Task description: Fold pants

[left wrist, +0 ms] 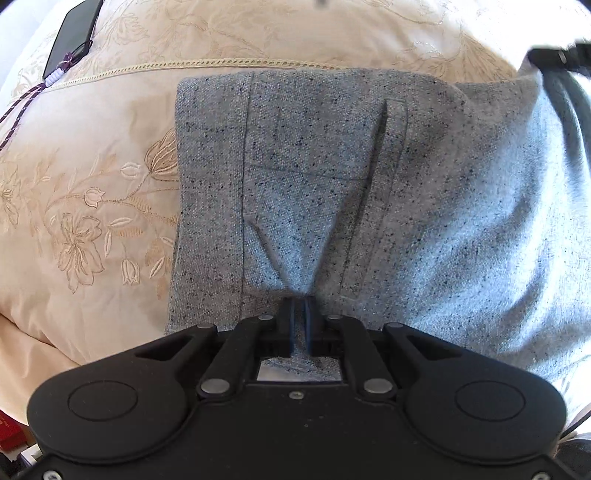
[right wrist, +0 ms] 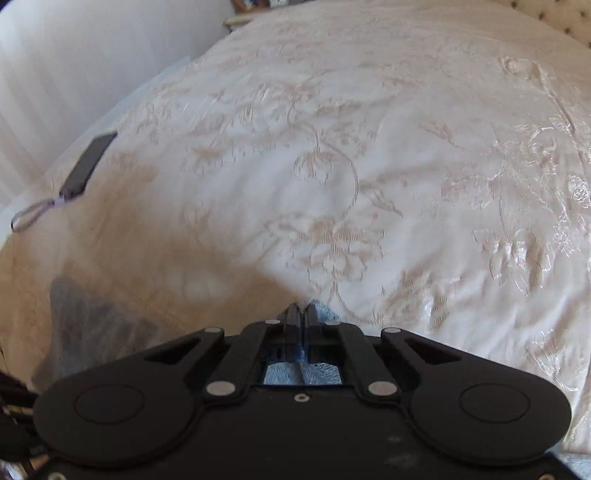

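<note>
The bed (right wrist: 369,147) is the biggest thing here, covered in a shiny cream bedspread (left wrist: 92,206) with sewn flowers, and it spreads out far ahead of both tongs. It looks like a good soft, flat place to fold on. The gray speckled pants (left wrist: 332,184) lie on the bed right in front of the left tongs (left wrist: 299,306) and reach off to their right side. One straight edge of the pants sits to the left, and a pocket slit shows a little to the right of the tips. The left tongs are closed tight on a pinch of the gray cloth, and the cloth puckers up into a small tent at the tips, so I think they are set to lift or pull it. The right tongs (right wrist: 303,314) are pinched narrow too, with a bit of the same gray-blue cloth between them. Holding two spots probably keeps the cloth flat for a fold. A dark phone (left wrist: 75,33) with a purple cord (left wrist: 22,107) lies far ahead and left of both tongs, well away from the pants. I can see no words or labels anywhere.
</note>
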A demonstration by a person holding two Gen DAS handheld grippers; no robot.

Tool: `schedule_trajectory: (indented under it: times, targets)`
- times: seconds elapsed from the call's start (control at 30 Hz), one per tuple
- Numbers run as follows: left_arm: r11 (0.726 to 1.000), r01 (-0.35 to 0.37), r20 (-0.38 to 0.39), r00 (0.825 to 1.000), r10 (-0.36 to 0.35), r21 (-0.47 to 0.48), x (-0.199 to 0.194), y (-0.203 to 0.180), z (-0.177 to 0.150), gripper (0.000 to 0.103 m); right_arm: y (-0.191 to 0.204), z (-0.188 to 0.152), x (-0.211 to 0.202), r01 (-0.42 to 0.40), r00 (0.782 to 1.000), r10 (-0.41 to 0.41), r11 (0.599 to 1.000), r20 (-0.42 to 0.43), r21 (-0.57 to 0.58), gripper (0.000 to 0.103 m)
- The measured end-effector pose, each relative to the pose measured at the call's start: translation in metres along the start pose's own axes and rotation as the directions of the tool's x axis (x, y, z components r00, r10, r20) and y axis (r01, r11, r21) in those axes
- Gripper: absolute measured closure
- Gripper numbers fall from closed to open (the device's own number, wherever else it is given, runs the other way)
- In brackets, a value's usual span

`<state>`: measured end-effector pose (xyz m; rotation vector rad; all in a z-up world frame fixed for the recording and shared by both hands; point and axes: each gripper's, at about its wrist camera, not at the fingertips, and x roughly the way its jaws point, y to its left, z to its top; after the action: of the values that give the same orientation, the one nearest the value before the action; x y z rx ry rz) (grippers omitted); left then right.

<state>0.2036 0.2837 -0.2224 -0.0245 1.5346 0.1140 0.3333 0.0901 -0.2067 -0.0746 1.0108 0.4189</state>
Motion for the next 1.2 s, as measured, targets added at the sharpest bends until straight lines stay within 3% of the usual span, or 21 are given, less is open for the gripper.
schedule_trajectory:
  times: [0.07,0.13,0.2,0.33,0.43,0.5,0.57,0.63,0.73,0.77,0.83,0.87,0.97,1.03,1.2]
  targets:
    - [1.0,0.002,0.002,1.0,-0.002,0.0,-0.001,0.002,-0.001,0.09,0.004,0.008,0.009,0.084,0.996,-0.083,0.996,0.039,-0.018,0.09]
    - [1.0,0.004,0.005,1.0,-0.004,0.011,-0.004,0.002,-0.004,0.09,0.001,0.013,0.005,0.08,0.996,-0.08,0.997,0.043,0.009,0.09]
    - [1.0,0.006,0.008,1.0,-0.006,0.026,-0.009,0.001,-0.007,0.09,-0.005,0.006,-0.017,0.061,0.993,-0.065,0.997,0.101,0.039,0.087]
    - [0.998,-0.026,0.033,0.999,0.024,0.056,-0.034,-0.001,-0.013,0.09,-0.037,-0.033,-0.063,0.109,0.99,-0.119,0.986,0.077,0.128,0.084]
    - [0.99,-0.066,0.134,0.99,0.05,0.123,-0.058,-0.016,-0.022,0.09,-0.073,-0.078,-0.091,0.202,0.977,-0.211,0.957,0.025,0.21,0.084]
    - [0.985,-0.079,0.188,0.981,0.049,0.156,-0.065,-0.032,-0.025,0.088,-0.103,-0.113,-0.102,0.289,0.957,-0.284,0.922,-0.059,0.258,0.084]
    - [0.983,-0.087,0.186,0.981,0.056,0.162,-0.062,-0.044,-0.026,0.087,-0.134,-0.149,-0.11,0.384,0.923,-0.352,0.878,-0.156,0.285,0.084]
    - [0.982,-0.137,0.123,0.985,0.121,0.128,-0.042,-0.054,-0.027,0.087,-0.165,-0.189,-0.12,0.477,0.873,-0.407,0.824,-0.269,0.305,0.084]
    - [0.967,-0.243,0.029,0.97,0.241,0.078,-0.021,-0.058,-0.034,0.087,-0.206,-0.236,-0.15,0.587,0.804,-0.479,0.733,-0.351,0.344,0.086]
    - [0.962,-0.261,0.036,0.965,0.259,0.075,-0.022,-0.06,-0.036,0.087,-0.221,-0.25,-0.165,0.601,0.795,-0.484,0.709,-0.366,0.368,0.089]
    - [0.953,-0.295,0.051,0.955,0.292,0.069,-0.031,-0.068,-0.038,0.087,-0.24,-0.263,-0.193,0.565,0.825,-0.46,0.698,-0.328,0.44,0.091]
    - [0.953,-0.297,0.058,0.954,0.294,0.053,-0.036,-0.073,-0.039,0.087,-0.248,-0.266,-0.206,0.561,0.828,-0.477,0.691,-0.295,0.456,0.086]
    - [0.963,-0.267,0.086,0.96,0.268,-0.014,-0.052,-0.085,-0.037,0.087,-0.275,-0.27,-0.239,0.578,0.804,-0.559,0.654,-0.203,0.489,0.072]
    - [0.97,-0.238,0.123,0.962,0.243,-0.055,-0.061,-0.103,-0.038,0.087,-0.303,-0.274,-0.253,0.587,0.785,-0.594,0.623,-0.177,0.517,0.07]
    - [0.986,-0.158,0.218,0.962,0.165,-0.046,-0.082,-0.164,-0.038,0.086,-0.378,-0.288,-0.278,0.632,0.74,-0.637,0.547,-0.217,0.549,0.069]
